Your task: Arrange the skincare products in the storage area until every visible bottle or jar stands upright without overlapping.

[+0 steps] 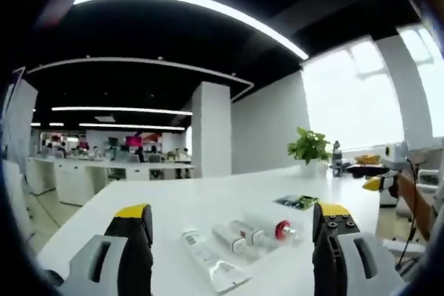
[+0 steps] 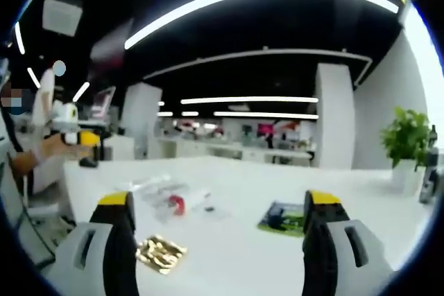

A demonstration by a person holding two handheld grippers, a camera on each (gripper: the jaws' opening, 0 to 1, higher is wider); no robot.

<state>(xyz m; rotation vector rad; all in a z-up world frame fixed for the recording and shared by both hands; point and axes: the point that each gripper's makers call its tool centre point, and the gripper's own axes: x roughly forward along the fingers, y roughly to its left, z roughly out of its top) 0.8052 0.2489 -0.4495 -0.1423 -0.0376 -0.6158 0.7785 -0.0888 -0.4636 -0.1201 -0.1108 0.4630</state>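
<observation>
Several skincare items lie flat on the white table (image 1: 159, 202). A white tube (image 1: 208, 260) is nearest, then two small pale bottles (image 1: 239, 235) and a clear bottle with a red cap (image 1: 283, 229). My left gripper (image 1: 232, 209) hovers open above the table's near side, the items lying ahead between its jaws, untouched. In the right gripper view the same red-capped bottle (image 2: 177, 204) lies among clear items, with a gold sachet (image 2: 161, 253) nearer and a green sachet (image 2: 281, 216) to the right. My right gripper (image 2: 218, 199) is open and holds nothing.
A green sachet (image 1: 297, 202) lies beyond the bottles. A potted plant (image 1: 310, 147) and a dark bottle (image 1: 336, 157) stand at the far table edge. The right gripper (image 1: 385, 171) shows at the right; the left gripper (image 2: 76, 136) and a hand (image 2: 28, 159) show at the left.
</observation>
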